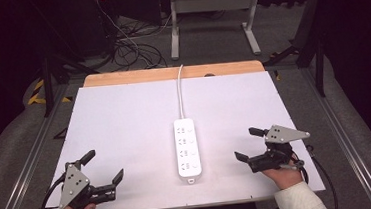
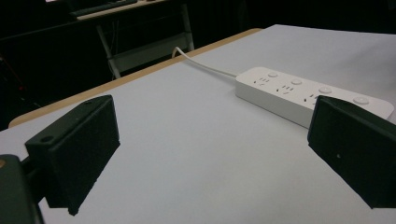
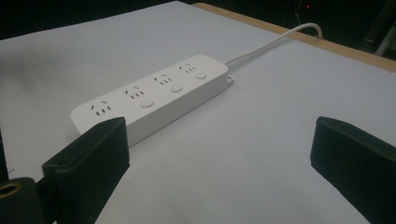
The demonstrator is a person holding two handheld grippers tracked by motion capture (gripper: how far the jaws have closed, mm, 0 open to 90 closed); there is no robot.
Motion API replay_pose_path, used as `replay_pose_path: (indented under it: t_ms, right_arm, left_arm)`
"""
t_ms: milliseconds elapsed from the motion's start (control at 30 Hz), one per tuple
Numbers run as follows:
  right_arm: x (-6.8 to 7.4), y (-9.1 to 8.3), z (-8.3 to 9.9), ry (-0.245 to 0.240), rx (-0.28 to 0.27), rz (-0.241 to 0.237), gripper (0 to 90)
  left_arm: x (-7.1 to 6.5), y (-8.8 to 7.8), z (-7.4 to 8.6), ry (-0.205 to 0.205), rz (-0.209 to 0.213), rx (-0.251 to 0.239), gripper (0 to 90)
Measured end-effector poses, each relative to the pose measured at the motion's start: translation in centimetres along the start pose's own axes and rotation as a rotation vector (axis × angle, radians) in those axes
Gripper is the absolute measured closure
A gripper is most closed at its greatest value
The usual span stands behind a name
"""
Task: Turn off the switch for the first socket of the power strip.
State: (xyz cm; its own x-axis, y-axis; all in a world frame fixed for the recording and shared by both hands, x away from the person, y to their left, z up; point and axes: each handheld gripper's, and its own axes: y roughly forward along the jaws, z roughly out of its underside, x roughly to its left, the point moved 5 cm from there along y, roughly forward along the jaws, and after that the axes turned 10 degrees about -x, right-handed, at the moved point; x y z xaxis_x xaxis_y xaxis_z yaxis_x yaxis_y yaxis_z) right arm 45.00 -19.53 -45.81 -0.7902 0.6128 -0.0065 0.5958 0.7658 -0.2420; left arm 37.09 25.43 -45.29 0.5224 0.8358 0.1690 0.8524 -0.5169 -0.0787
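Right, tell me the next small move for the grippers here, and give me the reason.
Probably bring the right gripper a little closer to the power strip, toward its near end. Both grippers are open and hold nothing, the left gripper sits farther off, and the strip lies flat in the middle of the white table with its cord running to the far edge.

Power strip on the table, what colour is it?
The power strip is white, cable too; the right gripper view shows it best.
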Motion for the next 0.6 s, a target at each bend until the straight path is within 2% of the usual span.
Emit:
replay_pose_path:
  t_ms: [267, 433, 600]
  right_arm:
    - [-0.5, -0.6, 1.9, 0.017, 0.041, 0.015, 3.8]
    - [-0.8, -0.9, 2.9, 0.048, 0.052, 0.02, 2.8]
    - [-0.9, -0.9, 4.2, 0.061, 0.091, 0.026, 1.9]
  left_arm:
    - [0.0, 0.1, 0.1, -0.007, 0.001, 0.008, 2.4]
    - [0.1, 0.2, 0.2, -0.006, 0.003, 0.013, 2.4]
    - [0.1, 0.2, 0.3, -0.014, 0.004, 0.019, 2.4]
